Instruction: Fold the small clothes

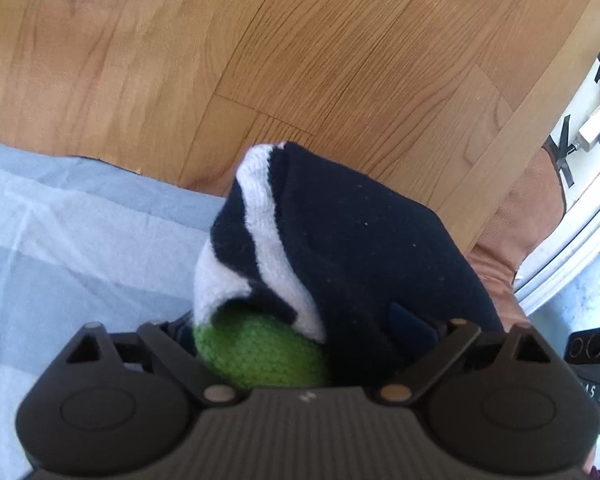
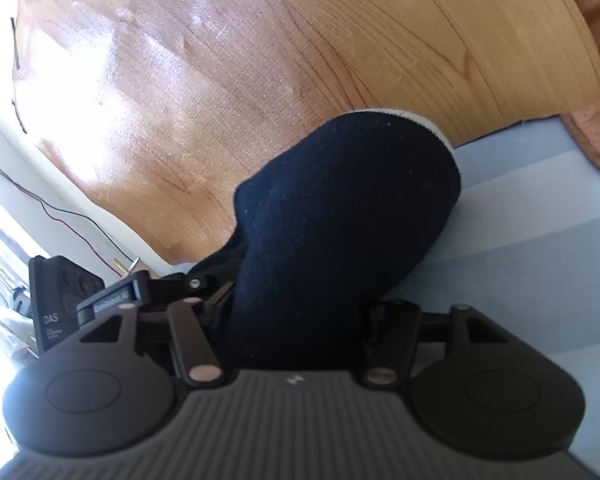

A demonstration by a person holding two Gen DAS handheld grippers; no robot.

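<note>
The navy sock (image 1: 360, 248), white-striped with a green toe, is held aloft over the wooden floor (image 1: 260, 48), pinched between left gripper (image 1: 300, 344) and right gripper (image 2: 296, 320), jaws narrowed on fabric; mid-fold, lowering onto the blue sheet (image 1: 60, 232) is called for next

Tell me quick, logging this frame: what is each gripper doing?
Left gripper: closed on the navy sock with white stripes and a green toe.
Right gripper: closed on a navy sock.
</note>
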